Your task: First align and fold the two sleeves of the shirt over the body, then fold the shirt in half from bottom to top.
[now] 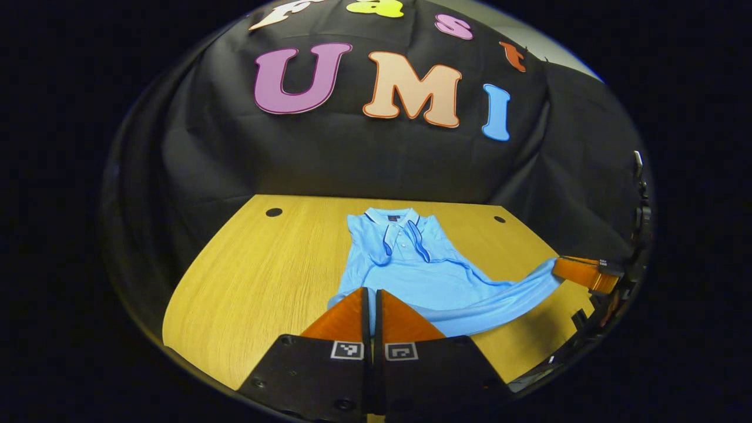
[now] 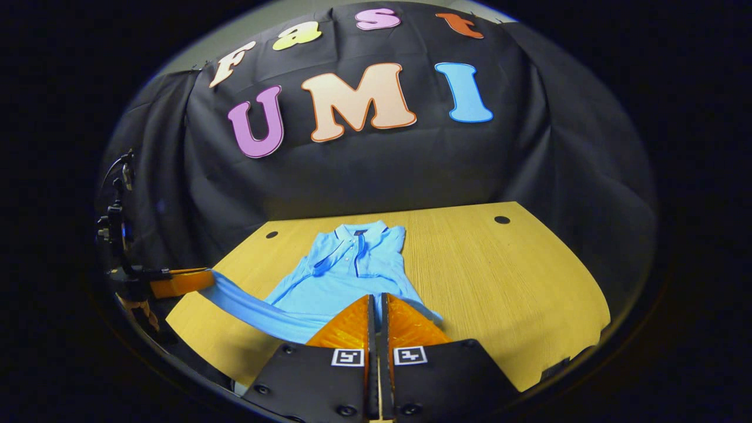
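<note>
Left gripper view looks across a wooden counter (image 1: pixel 258 264) toward the black cloth wall (image 1: pixel 329 158). A light blue polo shirt (image 1: pixel 423 270) lies on the counter with its collar (image 1: pixel 392 216) at the far edge and its sleeves folded in over the body. The left gripper (image 1: pixel 371 302) sits at the near hem, on the shirt's left corner, and its jaws are closed together with a fold of the blue cloth pinched between them. On the right of this view the right gripper (image 1: pixel 578 271) shows farther off, with the shirt's other hem corner (image 1: pixel 543 276) drawn out to it and lifted clear of the counter, so the near edge of the shirt is stretched between the two tools. A dark frame (image 1: pixel 637 235) holding that tool stands at the right edge.

The right gripper view has the same shirt (image 2: pixel 341 276) from the other corner, collar (image 2: pixel 358 230) far, hem near. The right gripper (image 2: pixel 376 308) has its jaws together, clamped on the hem there. On the left the left gripper (image 2: pixel 182 282) holds the stretched hem corner (image 2: pixel 226 294) above the counter (image 2: pixel 505 282). Two small dark round holes (image 2: pixel 502 220) sit in the counter near its far edge.
</note>
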`<state>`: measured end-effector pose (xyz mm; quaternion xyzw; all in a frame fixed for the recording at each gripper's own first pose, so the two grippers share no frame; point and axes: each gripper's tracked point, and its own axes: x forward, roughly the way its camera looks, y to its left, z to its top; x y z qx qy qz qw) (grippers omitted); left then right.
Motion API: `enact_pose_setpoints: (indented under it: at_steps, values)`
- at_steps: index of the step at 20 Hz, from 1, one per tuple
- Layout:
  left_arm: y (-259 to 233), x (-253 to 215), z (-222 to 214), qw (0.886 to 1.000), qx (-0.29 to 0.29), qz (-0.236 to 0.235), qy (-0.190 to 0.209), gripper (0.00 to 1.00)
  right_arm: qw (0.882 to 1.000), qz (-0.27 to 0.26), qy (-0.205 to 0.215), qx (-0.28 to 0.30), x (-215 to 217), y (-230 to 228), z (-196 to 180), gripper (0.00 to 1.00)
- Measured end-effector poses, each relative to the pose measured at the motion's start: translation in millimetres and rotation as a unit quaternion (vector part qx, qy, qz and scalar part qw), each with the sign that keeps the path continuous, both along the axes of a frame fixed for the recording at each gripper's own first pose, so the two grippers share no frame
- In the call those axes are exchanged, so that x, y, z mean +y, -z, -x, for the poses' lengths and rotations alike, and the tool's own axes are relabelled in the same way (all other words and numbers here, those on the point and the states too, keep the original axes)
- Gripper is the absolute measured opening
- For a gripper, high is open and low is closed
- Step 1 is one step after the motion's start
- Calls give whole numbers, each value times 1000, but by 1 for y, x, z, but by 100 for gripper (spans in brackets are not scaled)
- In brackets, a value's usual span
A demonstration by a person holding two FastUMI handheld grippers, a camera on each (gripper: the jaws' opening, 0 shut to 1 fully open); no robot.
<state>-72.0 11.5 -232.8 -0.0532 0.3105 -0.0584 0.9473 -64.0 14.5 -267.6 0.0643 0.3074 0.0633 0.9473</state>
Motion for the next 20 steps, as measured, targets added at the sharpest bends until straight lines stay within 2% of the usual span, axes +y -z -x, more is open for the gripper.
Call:
enact_pose_setpoints:
  at_steps: [3,7,11,16,20]
  values:
    - [-2,7,-39,1000,3,10,-17,0,1000,-8,8,-7,-1,-2,-45,4]
    - [-2,15,-94,999,-2,22,-36,0,1000,3,-3,-18,-1,0,-99,4]
    - [8,21,-146,999,2,10,-37,0,1000,-2,-6,-26,4,8,-157,4]
    - [38,22,-206,999,17,9,-49,0,1000,1,-4,-16,7,43,-218,4]
    - [78,26,-243,997,35,7,-67,0,1000,7,-3,11,4,90,-254,4]
